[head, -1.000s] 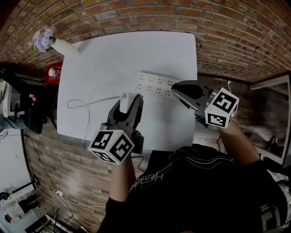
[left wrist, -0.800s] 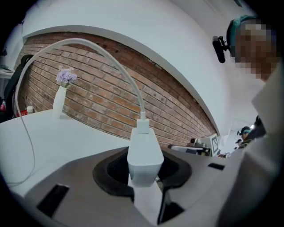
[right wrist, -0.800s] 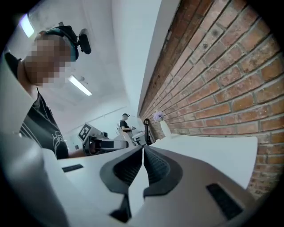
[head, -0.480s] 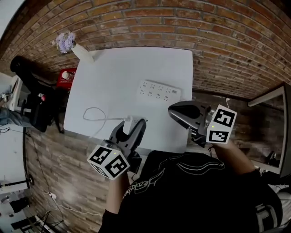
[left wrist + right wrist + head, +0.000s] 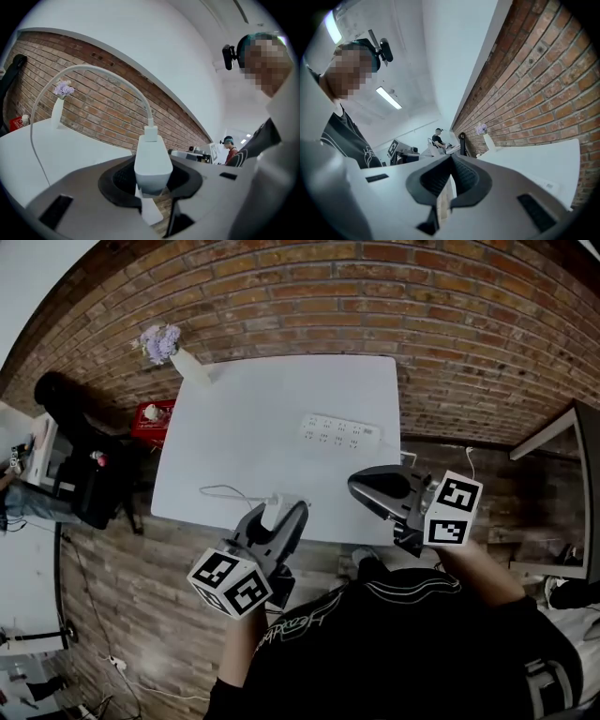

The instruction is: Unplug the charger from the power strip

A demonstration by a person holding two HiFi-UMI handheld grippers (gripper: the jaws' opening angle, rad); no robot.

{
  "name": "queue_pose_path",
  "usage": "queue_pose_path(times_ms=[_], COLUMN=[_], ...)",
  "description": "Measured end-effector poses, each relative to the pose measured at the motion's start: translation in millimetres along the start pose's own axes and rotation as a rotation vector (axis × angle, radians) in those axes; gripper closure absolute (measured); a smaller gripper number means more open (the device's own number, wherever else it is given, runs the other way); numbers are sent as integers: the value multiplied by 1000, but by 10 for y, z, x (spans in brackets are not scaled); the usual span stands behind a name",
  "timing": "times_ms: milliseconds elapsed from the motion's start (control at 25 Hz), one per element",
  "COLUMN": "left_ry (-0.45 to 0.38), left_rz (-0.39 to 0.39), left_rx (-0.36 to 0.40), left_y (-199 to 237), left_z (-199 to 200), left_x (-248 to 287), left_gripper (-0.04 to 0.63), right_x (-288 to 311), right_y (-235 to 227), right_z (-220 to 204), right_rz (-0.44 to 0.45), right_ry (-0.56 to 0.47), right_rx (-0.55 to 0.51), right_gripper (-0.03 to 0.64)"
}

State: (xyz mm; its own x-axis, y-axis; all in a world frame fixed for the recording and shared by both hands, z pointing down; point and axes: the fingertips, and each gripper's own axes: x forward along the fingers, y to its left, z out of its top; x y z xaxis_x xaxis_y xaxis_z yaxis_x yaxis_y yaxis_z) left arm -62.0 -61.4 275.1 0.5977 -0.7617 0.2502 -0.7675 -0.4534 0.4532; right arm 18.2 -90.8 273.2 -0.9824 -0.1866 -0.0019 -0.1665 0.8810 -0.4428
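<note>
white charger (image 5: 152,161), clamped in my left gripper's (image 5: 279,514) fingers, has come back to the near tabletop (image 5: 262,399) edge, well apart from the power strip (image 5: 339,431), so it's unplugged, and my right gripper's (image 5: 361,486) fingers have just clenched empty.

The charger (image 5: 152,161), power strip (image 5: 340,431) and table (image 5: 253,418) are white; the wall (image 5: 375,296) is red-brown brick with pale joints.

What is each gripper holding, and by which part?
The left gripper holds the white charger by its body, fingers on either side, with the cable end pointing away. The right gripper is shut and holds nothing.
</note>
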Motion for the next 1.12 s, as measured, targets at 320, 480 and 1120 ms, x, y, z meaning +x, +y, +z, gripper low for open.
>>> queue_pose_path(times_ms=[320, 480, 1120], left_ry=[1, -8, -32], left_rz=[-39, -67, -90], left_rx=[50, 79, 144], left_y=[-192, -321, -458], left_z=[-65, -96, -87], left_x=[-449, -628, -1082], left_gripper=[462, 462, 462], right_x=[-39, -59, 72], right_y=[492, 719, 1174], right_z=[-82, -114, -174], right_rz=[-91, -113, -128], right_ry=[-49, -53, -70], right_rx=[-15, -43, -90], right_gripper=[620, 620, 620])
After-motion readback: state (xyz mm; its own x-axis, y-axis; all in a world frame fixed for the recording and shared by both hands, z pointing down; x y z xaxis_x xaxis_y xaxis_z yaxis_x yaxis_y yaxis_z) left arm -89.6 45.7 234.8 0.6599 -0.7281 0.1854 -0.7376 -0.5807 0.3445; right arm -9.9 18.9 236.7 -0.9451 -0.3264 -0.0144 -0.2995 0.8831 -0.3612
